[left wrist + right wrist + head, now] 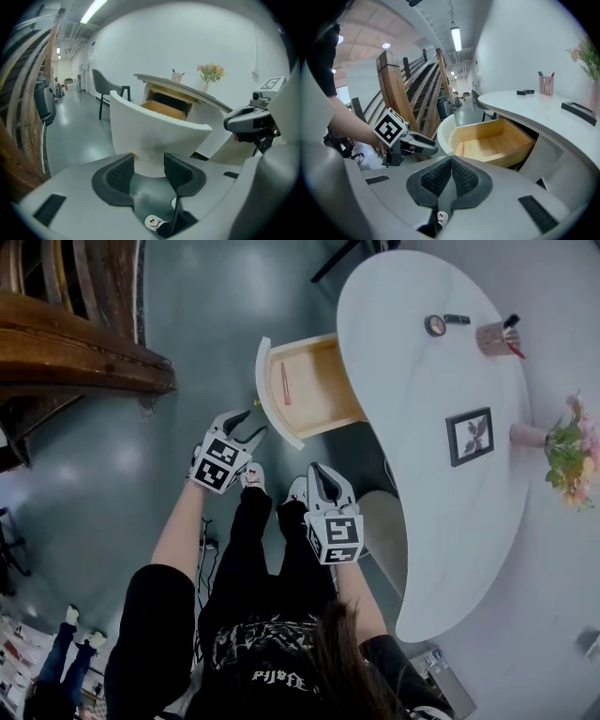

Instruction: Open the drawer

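Note:
The wooden drawer (314, 385) stands pulled out from the white curved desk (422, 502), with a red pencil (285, 382) lying inside. Its white curved front (275, 395) faces me. My left gripper (251, 426) hovers just short of that front, jaws open and nothing pressed between the pads. In the left gripper view the white front (159, 133) fills the space beyond the open gripper (149, 161), with a small brass glint (133, 153) at the left pad's tip. My right gripper (319, 474) hangs lower right, shut and empty. The right gripper view shows the shut gripper (451, 161) before the open drawer (492, 140).
On the desk top stand a picture frame (470, 435), a pen cup (495, 337), a flower vase (562, 442) and a small round thing (435, 325). A wooden staircase (75, 334) rises at the left. A dark chair (110, 91) stands behind the desk. My legs and shoes are below the grippers.

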Demonstrator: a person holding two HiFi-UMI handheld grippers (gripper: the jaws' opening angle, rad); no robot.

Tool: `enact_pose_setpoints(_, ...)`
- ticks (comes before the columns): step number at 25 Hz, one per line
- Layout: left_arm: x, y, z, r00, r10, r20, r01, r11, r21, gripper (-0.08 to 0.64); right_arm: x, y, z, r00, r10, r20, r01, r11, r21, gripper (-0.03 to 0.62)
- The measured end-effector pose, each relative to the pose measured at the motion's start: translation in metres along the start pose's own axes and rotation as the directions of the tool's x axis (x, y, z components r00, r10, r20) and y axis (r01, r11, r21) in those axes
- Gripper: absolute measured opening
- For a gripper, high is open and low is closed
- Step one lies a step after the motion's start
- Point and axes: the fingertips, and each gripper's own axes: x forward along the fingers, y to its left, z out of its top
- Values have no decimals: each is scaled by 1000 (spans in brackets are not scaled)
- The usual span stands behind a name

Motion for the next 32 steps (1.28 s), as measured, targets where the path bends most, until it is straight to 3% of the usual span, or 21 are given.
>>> enact_pose_setpoints(11,-66,-54,42,993,-26,114,23,999,27,207,-36,-4,42,997,-42,71,42,999,14,26)
enact_pose_setpoints(16,-96,-82,62,978,-40,204,50,998,-46,207,-54,-2,59,993,-54,109,52,998,27,26)
enact_pose_setpoints(22,-128,-107,94,950,-42,310,62,997,-54,207,-77,0,78,984,-74,162,69,997,38,26)
enact_pose_setpoints(32,-166,-141,116,930,-121,348,128,992,1,207,-108,4,109,965,-119,236,108,992,60,26)
